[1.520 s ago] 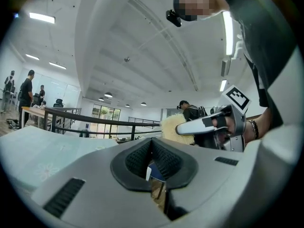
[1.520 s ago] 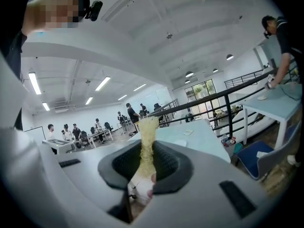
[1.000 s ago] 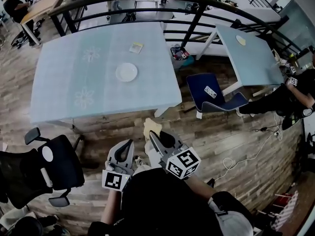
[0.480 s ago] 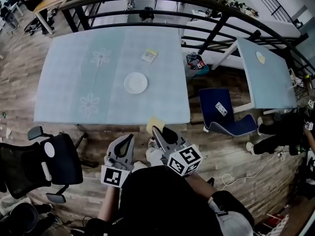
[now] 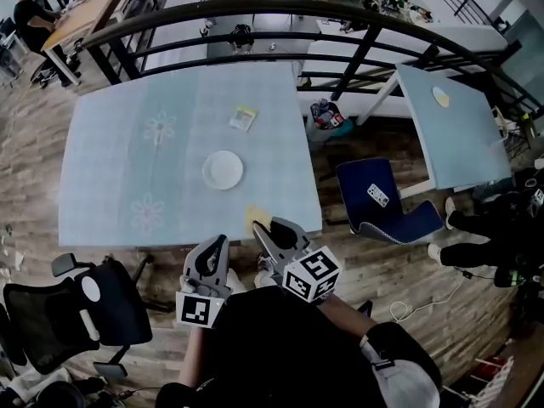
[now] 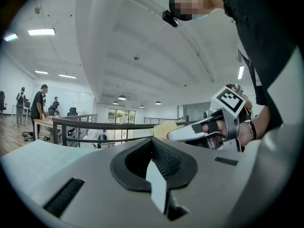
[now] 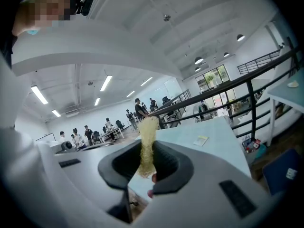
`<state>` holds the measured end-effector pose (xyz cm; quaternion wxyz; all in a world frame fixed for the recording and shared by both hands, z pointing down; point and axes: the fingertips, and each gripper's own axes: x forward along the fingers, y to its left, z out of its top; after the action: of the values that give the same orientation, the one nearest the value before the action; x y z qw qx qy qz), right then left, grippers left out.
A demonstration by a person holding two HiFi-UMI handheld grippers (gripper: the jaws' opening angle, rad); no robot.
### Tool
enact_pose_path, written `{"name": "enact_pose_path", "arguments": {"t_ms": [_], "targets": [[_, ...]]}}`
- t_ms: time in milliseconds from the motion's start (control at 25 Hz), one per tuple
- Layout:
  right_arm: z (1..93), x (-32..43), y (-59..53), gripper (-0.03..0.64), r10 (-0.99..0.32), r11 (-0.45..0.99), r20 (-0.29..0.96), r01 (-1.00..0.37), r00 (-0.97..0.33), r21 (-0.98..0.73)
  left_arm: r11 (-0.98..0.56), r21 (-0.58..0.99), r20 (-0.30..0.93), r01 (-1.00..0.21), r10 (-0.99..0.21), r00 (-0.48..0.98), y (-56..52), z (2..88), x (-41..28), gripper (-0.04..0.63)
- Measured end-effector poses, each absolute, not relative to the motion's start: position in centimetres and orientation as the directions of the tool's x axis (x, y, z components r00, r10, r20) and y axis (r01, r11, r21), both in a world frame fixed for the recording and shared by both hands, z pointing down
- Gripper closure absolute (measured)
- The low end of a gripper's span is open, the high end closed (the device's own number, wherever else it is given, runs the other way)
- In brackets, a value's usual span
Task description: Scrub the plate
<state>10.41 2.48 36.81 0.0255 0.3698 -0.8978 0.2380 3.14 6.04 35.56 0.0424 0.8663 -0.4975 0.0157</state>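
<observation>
A white plate [image 5: 223, 170] lies near the middle of the light blue table [image 5: 119, 185], well ahead of both grippers. My right gripper [image 5: 260, 229] is shut on a yellow sponge [image 5: 257, 218] that sticks out over the table's near edge. The right gripper view has the sponge [image 7: 148, 141] standing up between the jaws of the right gripper [image 7: 148, 163], with the table [image 7: 209, 141] beyond. My left gripper [image 5: 220, 244] is held beside it, short of the table, with jaws together and nothing in them. In the left gripper view, the left gripper [image 6: 154, 148] points level, with the right gripper [image 6: 209, 127] to its right.
A small yellow-green packet [image 5: 244, 118] lies on the table beyond the plate. A black office chair [image 5: 76, 304] stands at the near left, a blue chair [image 5: 374, 195] at the right. A black railing [image 5: 340, 24] runs behind the table; a second table [image 5: 455, 134] stands at right.
The table has come nearer, so the sponge now reaches over its near edge. Both grippers keep the same pose and the right one still holds the sponge.
</observation>
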Motion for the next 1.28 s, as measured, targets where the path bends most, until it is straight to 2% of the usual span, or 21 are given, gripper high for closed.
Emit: {"name": "enact_pose_path", "arguments": {"t_ms": [200,480,760,1000,1280], "targets": [[37.4,9.3,-0.4,0.552,-0.699,0.554,0.244,-0.725,-0.672,-0.409,-0.558,0.055,0.058,-0.828,-0.826,0.560,2.4,35.6,1.5,0.583],[37.3,6.8,-4.1,0.552,-0.795,0.402,0.276,-0.810,-0.540,-0.426,-0.694,0.057,0.093,-0.718,-0.712,0.696,-2.6,36.4,-1.7,0.583],[37.2,2.2,-6.2,0.552,-0.836,0.315,0.313,-0.862,-0.450,-0.398,-0.759,0.059,0.108,-0.648,-0.641,0.760,-6.3,36.7,-7.4,0.583],[38.8,0.7,-8.4,0.552,-0.822,0.297,0.363,-0.875,-0.438,-0.381,-0.760,0.096,0.099,-0.643,-0.635,0.766,-8.2,37.7,-8.9,0.583],[42.9,0.5,-11.9,0.552,-0.776,0.277,0.447,-0.878,-0.444,-0.390,-0.741,0.121,0.153,-0.660,-0.643,0.750,-9.6,39.5,-9.5,0.583]]}}
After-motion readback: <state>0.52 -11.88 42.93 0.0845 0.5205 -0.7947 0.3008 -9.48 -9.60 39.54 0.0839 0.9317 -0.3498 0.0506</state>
